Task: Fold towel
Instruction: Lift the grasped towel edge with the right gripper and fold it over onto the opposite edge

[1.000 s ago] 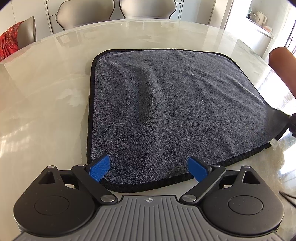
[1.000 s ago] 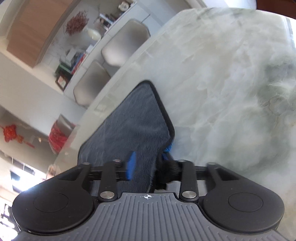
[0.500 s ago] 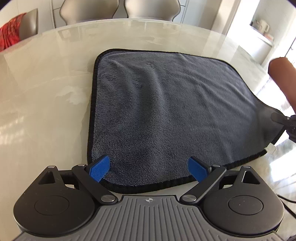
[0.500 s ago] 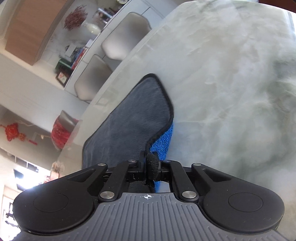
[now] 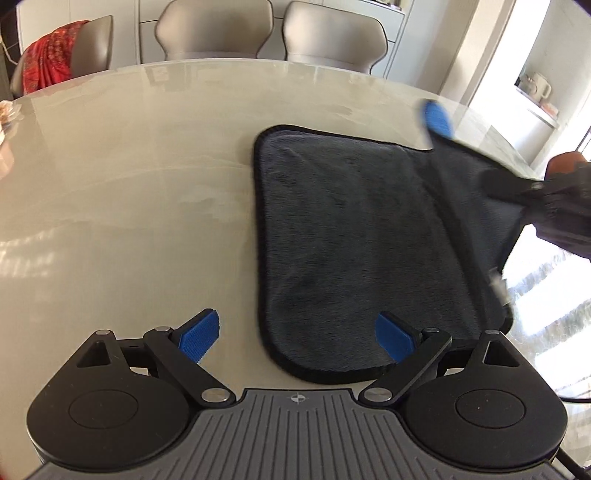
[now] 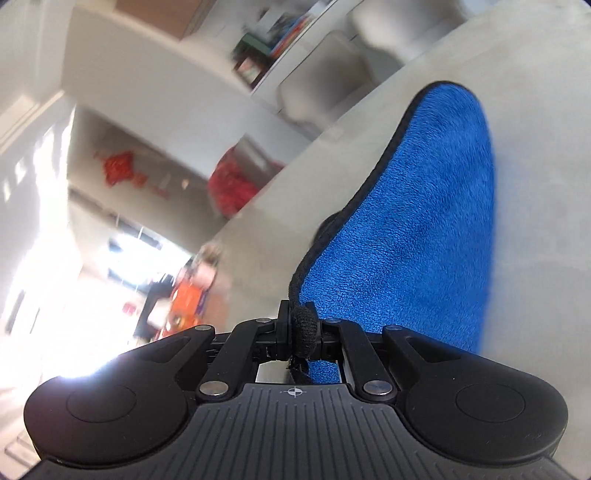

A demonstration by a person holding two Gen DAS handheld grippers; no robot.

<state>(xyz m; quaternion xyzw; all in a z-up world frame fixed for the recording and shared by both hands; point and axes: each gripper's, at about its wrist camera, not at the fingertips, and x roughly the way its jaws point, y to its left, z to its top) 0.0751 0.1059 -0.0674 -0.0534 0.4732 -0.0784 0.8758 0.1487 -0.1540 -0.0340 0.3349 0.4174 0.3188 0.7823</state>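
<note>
A towel (image 5: 351, 236), dark grey on top and blue underneath with black trim, lies on the marble table (image 5: 129, 192). Its right side is lifted off the table. My right gripper (image 6: 301, 328) is shut on the towel's trimmed corner, and the blue underside (image 6: 413, 229) hangs in front of it. In the left wrist view the right gripper (image 5: 554, 195) shows at the right edge, holding the raised towel edge. My left gripper (image 5: 295, 336) is open and empty, low over the table at the towel's near left corner.
Grey chairs (image 5: 214, 29) stand behind the far table edge, one draped with red cloth (image 5: 48, 66). A white counter with a kettle (image 5: 535, 85) is at the far right. Bare table lies left of the towel.
My right gripper has lifted the towel's right corner and carried it up and over, exposing the blue underside. My left gripper has shifted left, so the towel now sits right of centre.
</note>
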